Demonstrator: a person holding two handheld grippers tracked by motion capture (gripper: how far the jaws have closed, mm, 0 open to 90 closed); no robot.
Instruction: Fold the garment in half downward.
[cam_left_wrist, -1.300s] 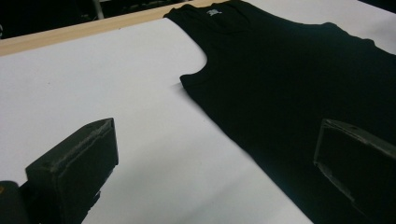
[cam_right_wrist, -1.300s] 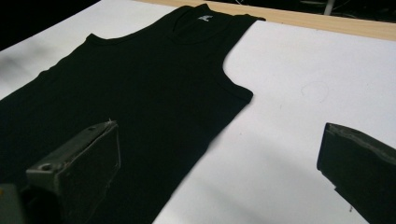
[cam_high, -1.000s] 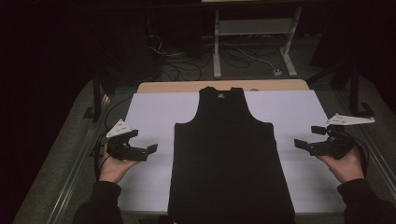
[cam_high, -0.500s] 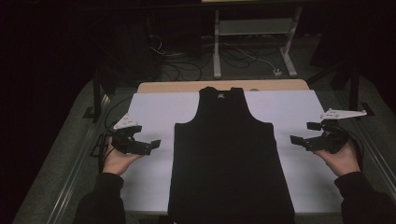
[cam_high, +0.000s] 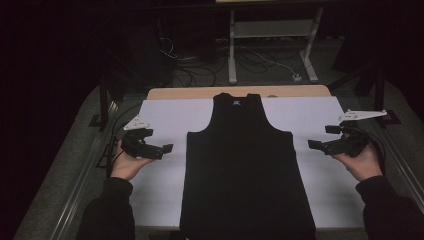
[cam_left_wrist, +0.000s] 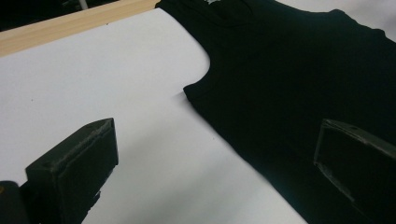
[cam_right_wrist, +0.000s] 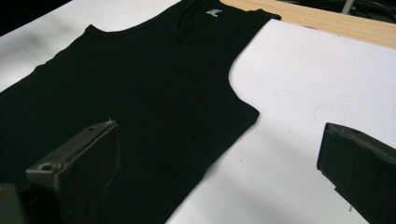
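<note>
— What's cut off nearest?
— The black tank top's (cam_high: 242, 170) hem, past the bottom edge; it lies flat mid-surface (cam_high: 165, 117).
— The grippers?
— Left gripper (cam_high: 161, 150) and right gripper (cam_high: 316, 145) flank it, fingers wide, empty.
— Farther back?
— Too dark to make out.

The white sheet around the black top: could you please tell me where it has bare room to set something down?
Bare strips of the white table sheet lie on either side of the black sleeveless cotton top: one towards the left tongs, one towards the right tongs. The middle is covered from the far wooden table edge to the near edge.
</note>
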